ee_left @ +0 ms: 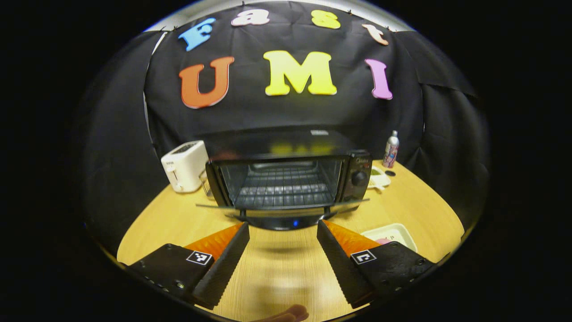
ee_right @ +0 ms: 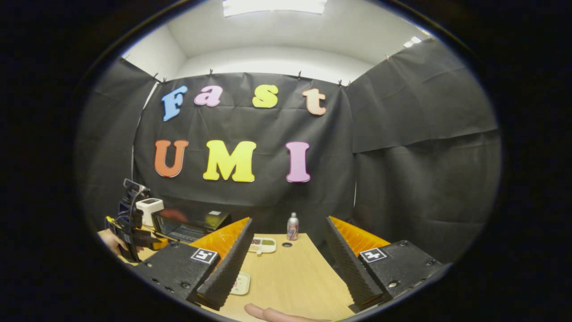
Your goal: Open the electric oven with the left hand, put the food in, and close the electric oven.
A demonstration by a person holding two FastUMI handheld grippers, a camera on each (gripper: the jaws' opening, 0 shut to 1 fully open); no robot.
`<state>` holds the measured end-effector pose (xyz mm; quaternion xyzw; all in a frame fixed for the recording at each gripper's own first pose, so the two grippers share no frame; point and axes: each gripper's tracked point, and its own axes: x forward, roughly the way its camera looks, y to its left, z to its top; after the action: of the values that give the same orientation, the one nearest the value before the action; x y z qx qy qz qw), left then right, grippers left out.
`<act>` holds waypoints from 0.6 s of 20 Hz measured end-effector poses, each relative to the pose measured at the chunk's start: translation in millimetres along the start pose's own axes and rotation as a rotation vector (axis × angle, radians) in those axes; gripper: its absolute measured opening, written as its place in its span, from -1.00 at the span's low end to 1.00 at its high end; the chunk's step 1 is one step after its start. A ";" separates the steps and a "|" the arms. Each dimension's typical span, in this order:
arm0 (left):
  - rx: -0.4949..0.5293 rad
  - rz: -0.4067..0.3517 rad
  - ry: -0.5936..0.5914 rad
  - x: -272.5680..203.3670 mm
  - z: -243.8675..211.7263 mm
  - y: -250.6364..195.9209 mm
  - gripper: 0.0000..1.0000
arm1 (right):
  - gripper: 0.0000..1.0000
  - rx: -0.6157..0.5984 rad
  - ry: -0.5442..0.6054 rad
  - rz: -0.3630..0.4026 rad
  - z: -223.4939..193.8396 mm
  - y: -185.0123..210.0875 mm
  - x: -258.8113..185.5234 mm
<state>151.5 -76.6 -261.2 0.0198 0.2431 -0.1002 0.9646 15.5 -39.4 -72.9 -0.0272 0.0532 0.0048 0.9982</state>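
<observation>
**Oven door down, both tools empty**

In my left gripper view the electric oven (ee_left: 286, 179) sits on the wooden surface (ee_left: 178, 219) straight ahead, its glass door (ee_left: 281, 206) dropped flat toward me and the wire rack (ee_left: 283, 190) showing inside. My left hand-held gripper (ee_left: 283, 232) has its fingers spread wide with nothing between them, just short of the door's front edge. A white toaster (ee_left: 184, 165) stands to the oven's left and a slim can (ee_left: 391, 150) behind it to the right. A white tray (ee_left: 391, 235) lies near my right finger; I cannot tell what is on it.

In my right gripper view the right hand-held gripper (ee_right: 288, 243) is likewise spread and empty above the surface, and the oven (ee_right: 190, 226) sits far off to the left
</observation>
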 end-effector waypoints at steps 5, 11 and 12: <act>-0.057 -0.009 0.066 33.8 2.7 -3.3 0.92 | 0.94 0.004 0.019 -0.003 -8.0 0.1 6.3; -0.042 -0.032 0.131 35.3 -15.4 -9.6 0.90 | 0.94 -0.009 0.003 -0.018 -6.4 -6.8 6.9; -0.030 -0.034 0.130 35.2 -16.9 -10.8 0.89 | 0.94 -0.008 0.006 -0.017 -7.4 -5.4 8.1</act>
<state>171.8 -92.2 -292.7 0.0075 0.3073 -0.1113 0.9451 22.8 -45.2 -80.8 -0.0315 0.0561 -0.0034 0.9979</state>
